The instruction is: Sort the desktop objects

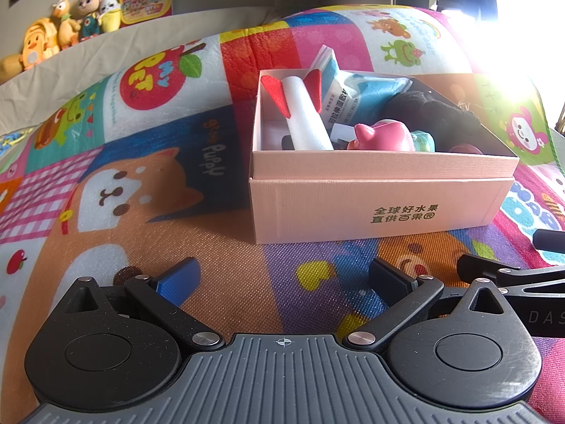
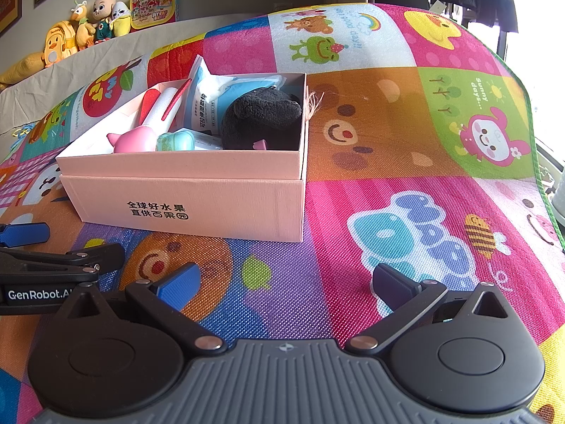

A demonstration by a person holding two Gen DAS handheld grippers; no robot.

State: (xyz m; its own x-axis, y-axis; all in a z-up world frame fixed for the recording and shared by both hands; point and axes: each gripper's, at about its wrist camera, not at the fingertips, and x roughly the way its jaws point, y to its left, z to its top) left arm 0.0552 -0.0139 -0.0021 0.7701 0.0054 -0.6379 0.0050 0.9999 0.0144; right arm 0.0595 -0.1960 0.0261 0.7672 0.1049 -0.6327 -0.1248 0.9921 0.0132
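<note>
A pink cardboard box (image 1: 374, 208) (image 2: 190, 208) stands on the colourful play mat. Inside lie a white foam rocket with red fins (image 1: 303, 113) (image 2: 159, 109), a blue-and-white wipes packet (image 1: 353, 92) (image 2: 212, 99), a pink toy (image 1: 385, 137) (image 2: 134, 139), a small teal item (image 1: 422, 141) (image 2: 176, 141) and a black plush (image 1: 434, 113) (image 2: 261, 120). My left gripper (image 1: 282, 279) hovers open in front of the box, nothing between its fingers. My right gripper (image 2: 286, 282) hovers open to the box's front right, also holding nothing. Each gripper shows at the edge of the other's view.
The play mat (image 2: 406, 148) covers the surface, with its green-trimmed edge at the right (image 2: 533, 162). Stuffed toys (image 2: 84, 31) and a picture box (image 2: 153, 3) line a ledge at the back left. Strong glare from a window fills the left wrist view's upper right.
</note>
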